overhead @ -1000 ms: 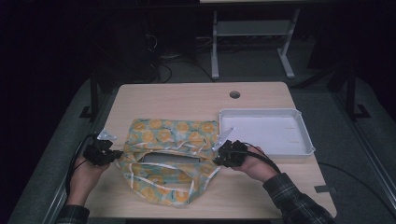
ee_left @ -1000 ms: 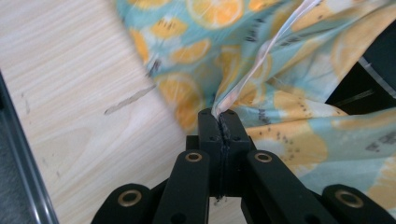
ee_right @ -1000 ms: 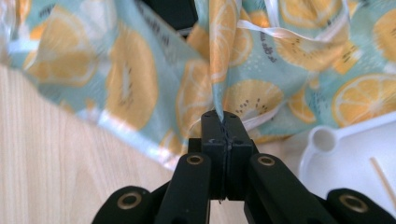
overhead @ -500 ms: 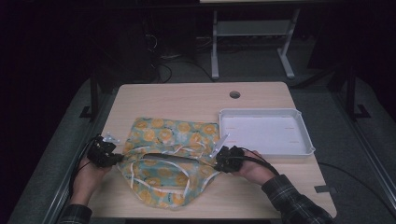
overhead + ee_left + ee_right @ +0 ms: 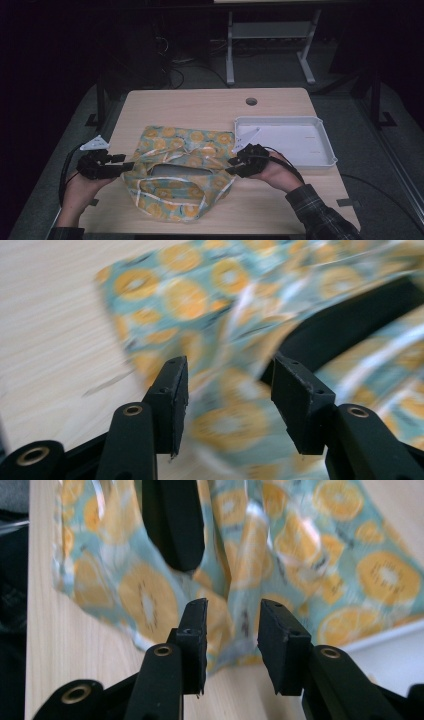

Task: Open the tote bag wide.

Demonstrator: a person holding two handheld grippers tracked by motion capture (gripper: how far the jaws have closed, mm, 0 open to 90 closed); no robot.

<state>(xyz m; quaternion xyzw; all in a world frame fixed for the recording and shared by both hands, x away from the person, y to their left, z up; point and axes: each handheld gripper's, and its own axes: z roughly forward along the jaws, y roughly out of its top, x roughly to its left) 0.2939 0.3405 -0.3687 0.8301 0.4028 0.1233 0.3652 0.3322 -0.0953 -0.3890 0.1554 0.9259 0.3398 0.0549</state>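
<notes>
A teal cloth bag (image 5: pixel 185 150) printed with orange slices lies flat on the wooden table (image 5: pixel 200 107), its mouth (image 5: pixel 180 171) gaping in the middle. My left gripper (image 5: pixel 126 165) is at the bag's left edge. In the left gripper view the jaws (image 5: pixel 227 365) stand wide apart with the blurred cloth (image 5: pixel 225 290) just beyond them. My right gripper (image 5: pixel 232 168) is at the bag's right edge, and its jaws (image 5: pixel 232 605) stand apart around a fold of the cloth (image 5: pixel 325 555). Neither gripper clamps the fabric.
A white shallow tray (image 5: pixel 300 145) sits on the table's right side, just behind my right hand. A round cable hole (image 5: pixel 251 101) lies near the far edge. A metal stand (image 5: pixel 270 35) is on the floor beyond the table.
The bag's mouth has spread wider and its near edge has slid toward me. My left gripper moved slightly left, and my right one moved slightly away from me.
</notes>
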